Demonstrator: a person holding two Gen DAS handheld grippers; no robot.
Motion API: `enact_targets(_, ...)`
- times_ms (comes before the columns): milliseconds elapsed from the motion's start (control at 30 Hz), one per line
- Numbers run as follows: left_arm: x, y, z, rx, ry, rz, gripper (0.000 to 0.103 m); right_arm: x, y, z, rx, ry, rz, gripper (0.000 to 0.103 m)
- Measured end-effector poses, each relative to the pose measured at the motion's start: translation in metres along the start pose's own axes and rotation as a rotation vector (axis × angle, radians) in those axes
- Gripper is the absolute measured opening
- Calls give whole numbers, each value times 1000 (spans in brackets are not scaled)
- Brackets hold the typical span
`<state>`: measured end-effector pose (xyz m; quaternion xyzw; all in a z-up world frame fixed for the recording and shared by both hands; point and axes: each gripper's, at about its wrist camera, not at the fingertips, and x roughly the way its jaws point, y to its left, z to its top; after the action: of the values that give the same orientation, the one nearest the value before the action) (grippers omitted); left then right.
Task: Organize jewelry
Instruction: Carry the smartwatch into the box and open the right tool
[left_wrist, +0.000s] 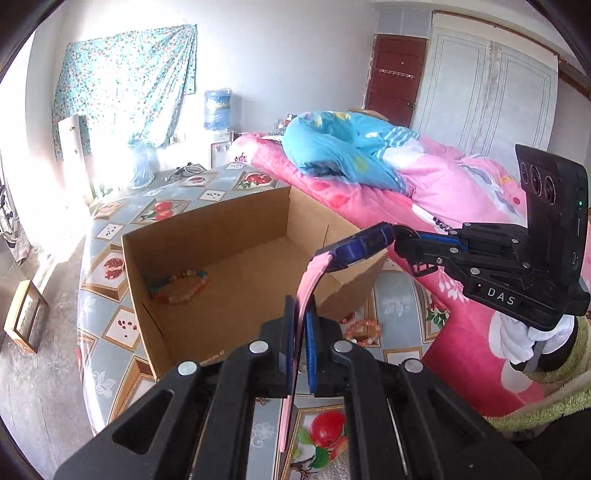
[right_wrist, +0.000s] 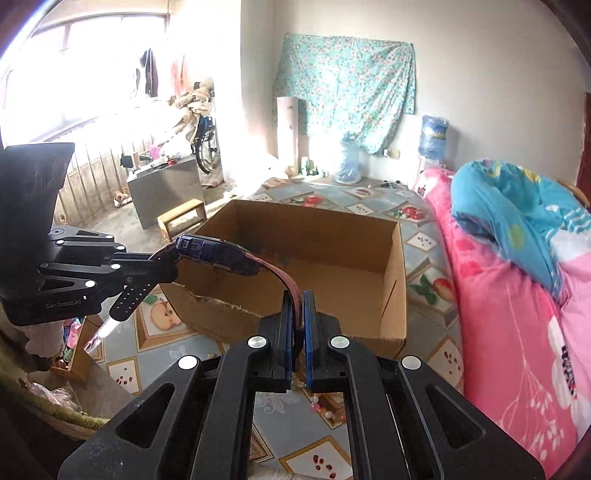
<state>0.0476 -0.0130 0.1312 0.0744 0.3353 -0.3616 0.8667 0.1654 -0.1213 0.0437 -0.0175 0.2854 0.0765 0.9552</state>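
Observation:
A watch with a blue case (left_wrist: 364, 243) and a pink strap (left_wrist: 308, 284) hangs above an open cardboard box (left_wrist: 207, 218). My left gripper (left_wrist: 301, 314) is shut on one end of the strap. The right gripper (left_wrist: 400, 240) comes in from the right, shut on the other end beside the case. In the right wrist view my right gripper (right_wrist: 297, 306) pinches the pink strap (right_wrist: 284, 277), and the watch case (right_wrist: 218, 254) stretches left to the left gripper (right_wrist: 166, 258). A multicoloured bead bracelet (left_wrist: 179, 286) lies on the box floor.
An orange bead bracelet (left_wrist: 364, 330) lies on the fruit-patterned tablecloth (left_wrist: 107, 236) beside the box; loose beads (right_wrist: 325, 406) show under my right gripper. A bed with a pink quilt (right_wrist: 517, 314) borders the table on the right. A water dispenser (left_wrist: 218, 110) stands at the back.

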Motion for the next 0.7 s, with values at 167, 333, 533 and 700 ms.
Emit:
enact_targets(167,42,41,38,-82,92,9,5,65,-21,38,3,147,67,3)
enact_targets(333,102,83,54,-201,257,-20,5,155,-40,48,25,430,99,3)
enact_targets(533,166,103,45,-239,452,22,5,236,-46,30,-12,675,117,3)
enact_targets(700,178,113,36,-274,491,2,15,273,-40,14,-114,808,67,3)
